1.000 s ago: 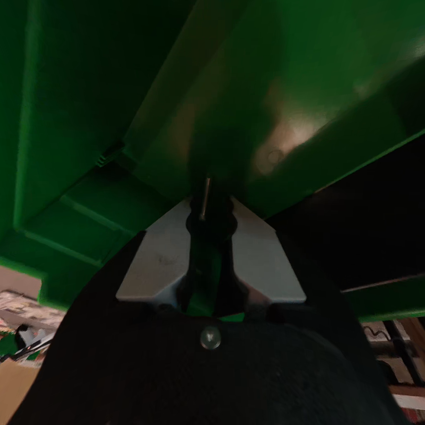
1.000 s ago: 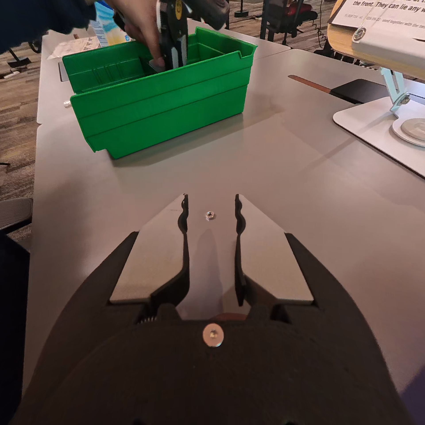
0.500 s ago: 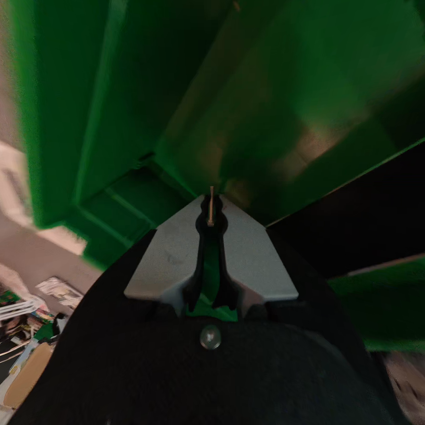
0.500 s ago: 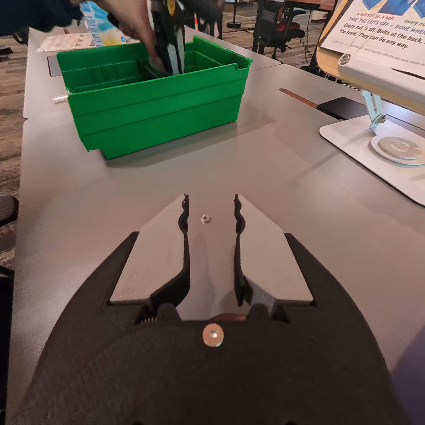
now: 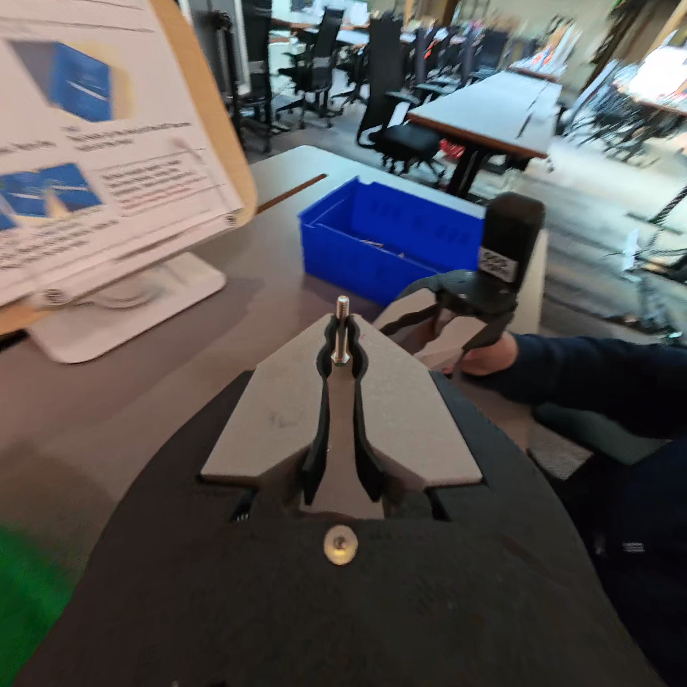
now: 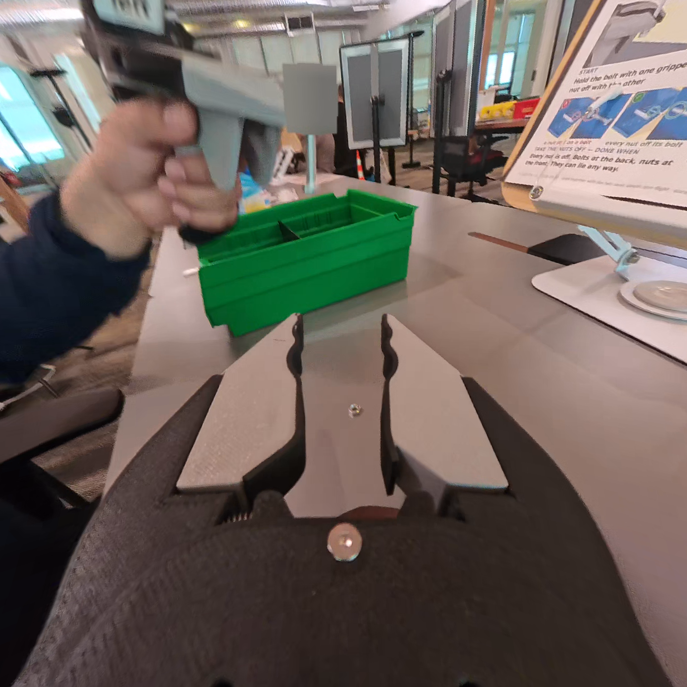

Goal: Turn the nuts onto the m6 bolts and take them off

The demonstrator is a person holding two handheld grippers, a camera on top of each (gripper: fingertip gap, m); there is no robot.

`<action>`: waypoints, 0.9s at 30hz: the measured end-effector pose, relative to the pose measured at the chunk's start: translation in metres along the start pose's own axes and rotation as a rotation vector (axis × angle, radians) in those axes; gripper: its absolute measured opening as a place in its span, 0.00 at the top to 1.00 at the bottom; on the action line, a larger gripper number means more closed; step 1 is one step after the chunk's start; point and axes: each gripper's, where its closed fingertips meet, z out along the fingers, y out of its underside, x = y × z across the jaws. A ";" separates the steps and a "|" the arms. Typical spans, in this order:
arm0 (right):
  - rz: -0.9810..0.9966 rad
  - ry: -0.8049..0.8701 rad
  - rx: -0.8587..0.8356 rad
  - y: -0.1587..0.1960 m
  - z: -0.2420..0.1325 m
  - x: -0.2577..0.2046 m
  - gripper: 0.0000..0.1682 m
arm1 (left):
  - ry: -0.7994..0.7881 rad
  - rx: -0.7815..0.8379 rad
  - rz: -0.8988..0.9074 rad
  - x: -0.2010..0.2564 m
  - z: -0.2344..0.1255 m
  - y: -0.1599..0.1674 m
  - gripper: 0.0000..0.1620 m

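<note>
Your left tongs [image 5: 341, 327] are clenched on a silver bolt [image 5: 340, 334]: its shank sits in the notches near the fingertips, the threaded end pokes out past the tips, and the hex head rests just behind the grip, in the gap between the two fingers. In the left wrist view the tongs are held over the grey tabletop [image 5: 130, 371], pointing toward a blue bin [image 5: 371, 260] that stands farther back; something small and metallic lies inside it, too blurred to name. To the left of that bin a white stand [image 5: 122, 297] holds up a printed instruction sheet [image 5: 100, 156]. Your right tongs [image 6: 340, 336] are released, fingers spread well apart, and in their own view a small silver nut [image 6: 355, 410] lies flat on the tabletop, seen in the gap between the fingers and closer to the right one; whether the fingers touch the surface cannot be told. In the left view your right hand [image 5: 487, 358] grips that tool low over the tabletop, just right of the bolt's tip. Beyond the nut stands a green bin [image 6: 308, 267] with a divider across its middle. In the right view your left hand [image 6: 141, 178], in a dark blue sleeve [image 6: 55, 282], shows raised and blurred to the bin's left.
</note>
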 end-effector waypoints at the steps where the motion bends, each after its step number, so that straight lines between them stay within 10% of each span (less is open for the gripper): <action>1: 0.022 -0.027 0.016 -0.003 -0.001 -0.002 0.75 | 0.039 0.015 -0.025 0.011 0.011 0.006 0.98; 10: 0.048 -0.031 0.016 0.000 -0.006 0.005 0.98 | 0.190 0.057 -0.152 0.032 0.068 0.047 0.98; 27: 0.134 -0.037 -0.083 0.024 0.007 0.013 0.94 | 0.241 0.032 -0.187 0.010 0.076 0.076 0.98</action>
